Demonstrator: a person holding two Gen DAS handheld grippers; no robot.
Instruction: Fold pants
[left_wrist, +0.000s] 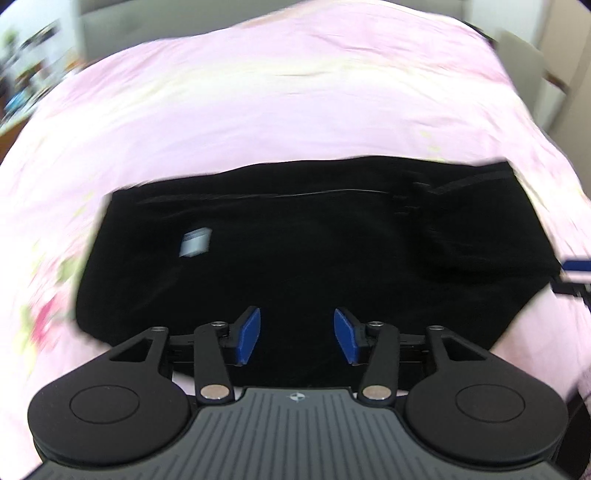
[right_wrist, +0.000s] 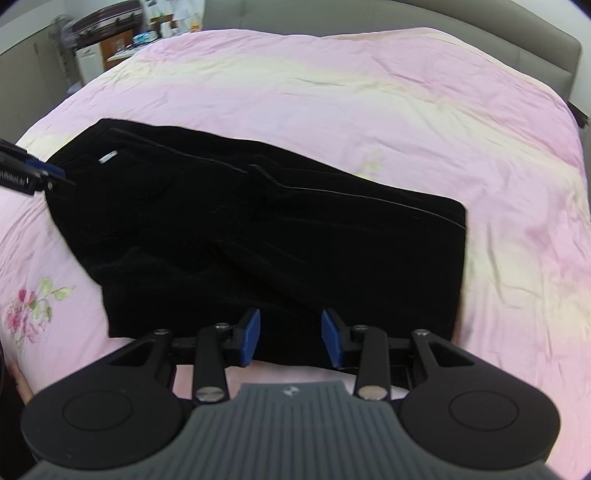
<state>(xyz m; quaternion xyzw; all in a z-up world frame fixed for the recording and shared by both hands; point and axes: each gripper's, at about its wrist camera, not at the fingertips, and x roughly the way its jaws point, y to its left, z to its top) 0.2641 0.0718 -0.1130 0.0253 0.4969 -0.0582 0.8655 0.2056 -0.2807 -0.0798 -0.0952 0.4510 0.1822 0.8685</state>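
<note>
Both grippers tilted down, jaws apart

The left gripper (left_wrist: 297, 341) and the right gripper (right_wrist: 290, 338) hold nothing; the blue pads (left_wrist: 249, 341) stand apart.

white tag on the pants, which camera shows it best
The left wrist view: the white tag faces the camera as a broad patch on the black pants, though blurred. The right wrist view shows it only as a thin sliver near the far corner.

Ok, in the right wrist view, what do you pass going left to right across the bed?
Embroidered flower → left gripper poking in at the edge → white tag on the black pants → bare pink bedspread.
</note>
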